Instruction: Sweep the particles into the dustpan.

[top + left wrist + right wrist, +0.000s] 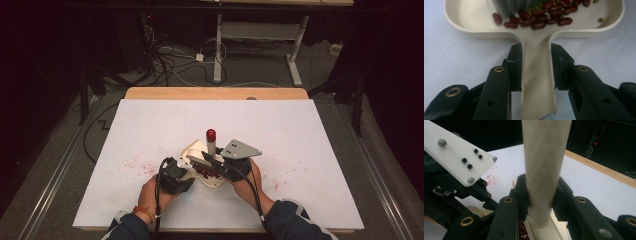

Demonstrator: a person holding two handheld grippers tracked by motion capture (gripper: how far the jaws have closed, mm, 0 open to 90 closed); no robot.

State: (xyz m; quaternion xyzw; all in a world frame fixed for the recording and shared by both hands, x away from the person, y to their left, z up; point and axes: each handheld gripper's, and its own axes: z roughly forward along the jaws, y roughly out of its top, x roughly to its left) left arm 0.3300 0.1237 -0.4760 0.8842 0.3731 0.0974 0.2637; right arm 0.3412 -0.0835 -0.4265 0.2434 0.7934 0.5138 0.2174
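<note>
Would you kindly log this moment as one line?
left gripper: shut on dustpan handle | right gripper: shut on brush handle | red beans: in dustpan

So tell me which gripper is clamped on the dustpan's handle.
The left gripper: its jaws pinch the cream dustpan's flat handle. The right gripper grips the round brush handle instead.

No legible text, label, brand, number or sign appeared on any surface in the three views.
</note>
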